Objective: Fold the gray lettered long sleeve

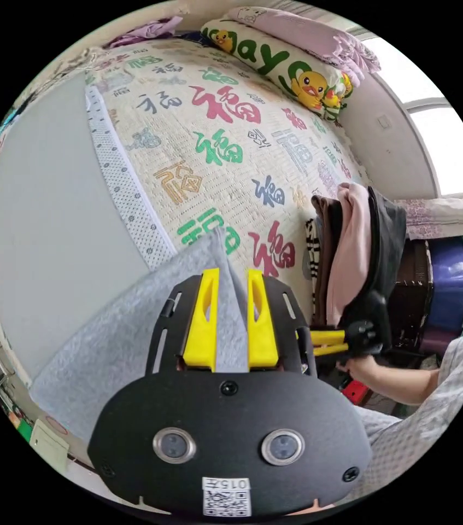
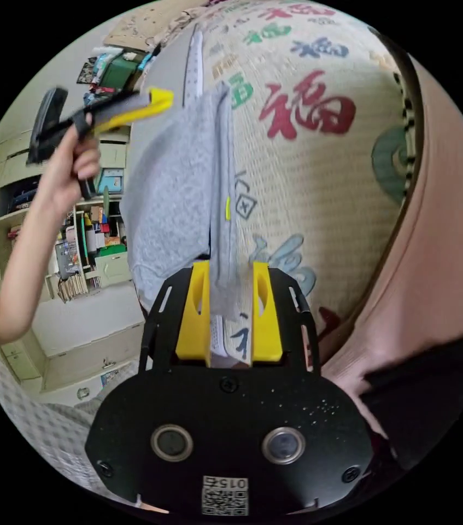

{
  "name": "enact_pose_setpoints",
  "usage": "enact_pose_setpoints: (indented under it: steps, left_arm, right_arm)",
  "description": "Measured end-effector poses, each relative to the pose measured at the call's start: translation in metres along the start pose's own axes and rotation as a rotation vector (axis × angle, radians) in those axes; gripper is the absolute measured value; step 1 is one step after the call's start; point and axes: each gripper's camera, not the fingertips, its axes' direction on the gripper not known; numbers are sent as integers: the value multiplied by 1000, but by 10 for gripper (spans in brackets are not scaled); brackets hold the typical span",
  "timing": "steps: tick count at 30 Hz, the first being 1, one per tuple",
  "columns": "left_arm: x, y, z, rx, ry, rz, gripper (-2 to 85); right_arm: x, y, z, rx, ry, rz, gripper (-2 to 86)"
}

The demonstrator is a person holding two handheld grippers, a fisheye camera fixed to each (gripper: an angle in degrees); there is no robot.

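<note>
Both grippers' fingers clamp the gray long sleeve (image 1: 133, 328), left gripper (image 1: 230, 322) and right gripper (image 2: 230, 317), above the bed (image 1: 231, 147). The bed's character-printed mat carries a duck pillow (image 1: 280, 65); folded clothes (image 1: 351, 251) are stacked at its edge.

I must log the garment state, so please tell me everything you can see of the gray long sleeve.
The gray long sleeve looks like soft, heathered knit fabric. It hangs lifted above the patterned bed mat, stretched between both tools. The left gripper has its yellow jaws closed on one folded edge; the right gripper pinches another edge, where a white inner layer shows. Its lettering is not visible.
</note>
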Motion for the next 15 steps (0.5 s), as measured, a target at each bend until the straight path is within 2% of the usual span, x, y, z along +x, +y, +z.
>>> enact_pose_setpoints:
  steps: [2,4,8,12,15]
  left_arm:
    - [3,-21,10,-26,-116,22,94]
    - [6,-34,20,-50,-216,42,96]
    - [-1,-40,52,-214,-202,47,73]
    - [3,-37,34,-214,-261,140,45]
    - [0,-34,-2,-151,-213,157,39]
  right_arm:
    - [-5,6,15,-34,-51,14,117]
    - [-14,3,23,-47,-20,0,115]
    - [-34,-15,39,-146,-5,-52,75]
    - [-52,-18,21,-139,42,-114,57]
    - [-62,-7,-20,-68,-4,-111,52]
